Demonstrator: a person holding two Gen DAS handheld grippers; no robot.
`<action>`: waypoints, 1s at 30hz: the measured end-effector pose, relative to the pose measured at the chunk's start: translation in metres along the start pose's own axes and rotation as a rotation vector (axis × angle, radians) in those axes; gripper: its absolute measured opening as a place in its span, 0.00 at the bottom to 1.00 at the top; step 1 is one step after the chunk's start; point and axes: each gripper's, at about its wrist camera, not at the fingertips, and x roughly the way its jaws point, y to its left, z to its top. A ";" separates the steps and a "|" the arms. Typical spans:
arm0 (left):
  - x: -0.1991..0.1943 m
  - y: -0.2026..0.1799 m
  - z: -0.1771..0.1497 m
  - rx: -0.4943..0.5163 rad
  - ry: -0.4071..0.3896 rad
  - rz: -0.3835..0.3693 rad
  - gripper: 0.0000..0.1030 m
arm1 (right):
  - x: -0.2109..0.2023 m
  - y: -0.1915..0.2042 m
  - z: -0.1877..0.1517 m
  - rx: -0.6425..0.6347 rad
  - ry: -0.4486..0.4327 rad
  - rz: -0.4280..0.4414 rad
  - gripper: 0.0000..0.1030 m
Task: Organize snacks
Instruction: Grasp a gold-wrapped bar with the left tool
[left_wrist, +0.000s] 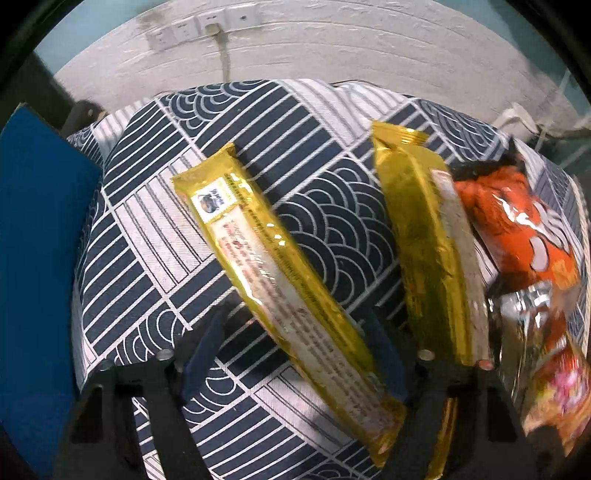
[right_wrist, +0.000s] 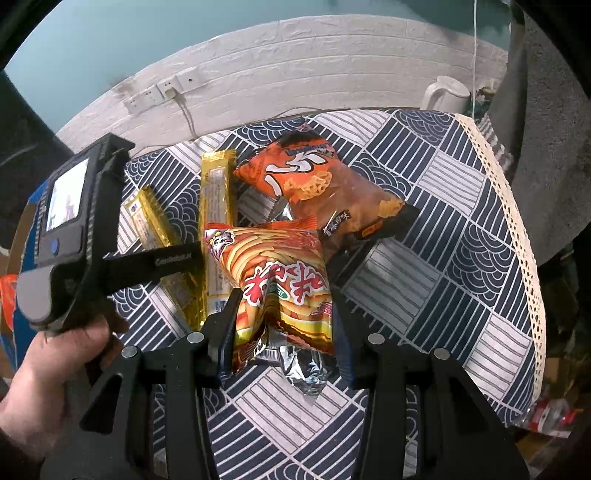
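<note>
Item: snack sorting, gold wafer bar being taken up.
The left gripper (left_wrist: 291, 354) stood astride the gold wafer bar (left_wrist: 280, 291), jaws apart (no pad contact visible); best closed squarely across the bar's width. The right gripper (right_wrist: 284, 325) was clamped on the red chip bag (right_wrist: 280, 284), the orange snack bag (right_wrist: 314, 177) lying beyond it.

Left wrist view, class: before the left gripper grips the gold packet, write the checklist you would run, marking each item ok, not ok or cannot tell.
1. Gold packet lies inside the left gripper: ok.
2. Both pads pressing on it: not ok, a gap shows on one side.
3. Second gold packet clear of the fingers: cannot tell.
4. Right gripper clamped on the striped snack bag: ok.
</note>
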 end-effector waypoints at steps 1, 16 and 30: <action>-0.002 -0.002 -0.002 0.030 -0.007 -0.001 0.56 | 0.000 0.000 0.000 0.001 0.003 0.001 0.42; -0.014 0.025 -0.030 0.132 -0.013 0.005 0.44 | -0.002 0.006 -0.011 -0.018 -0.012 -0.015 0.42; -0.010 0.031 -0.024 0.139 -0.070 -0.008 0.31 | 0.001 0.013 -0.006 -0.028 -0.026 -0.021 0.42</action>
